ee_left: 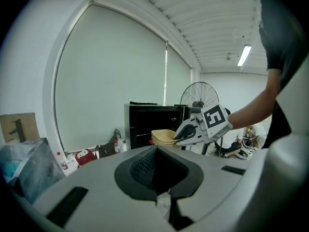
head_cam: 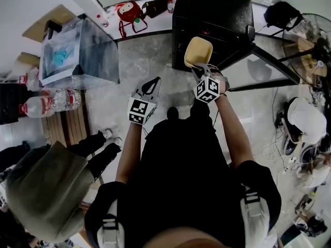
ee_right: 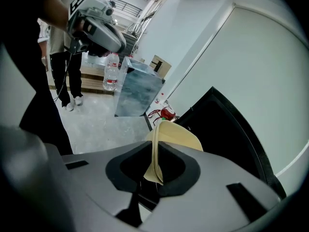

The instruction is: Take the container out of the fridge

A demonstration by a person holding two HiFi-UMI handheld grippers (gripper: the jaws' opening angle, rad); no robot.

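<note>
The right tool [ee_right: 153,170] pinched the thin rim of the tan container [ee_right: 176,137], which hung in the air just in front of the black fridge [head_cam: 217,14] and outside it. The left tool [ee_left: 157,180], its jaws pressed together on nothing, was held off to the left. The container looked like light, slightly flexible plastic and apparently empty. A rim pinch seemed enough, though the smooth wall could slip or tilt, so a deeper bite on the rim would be safer.
</note>
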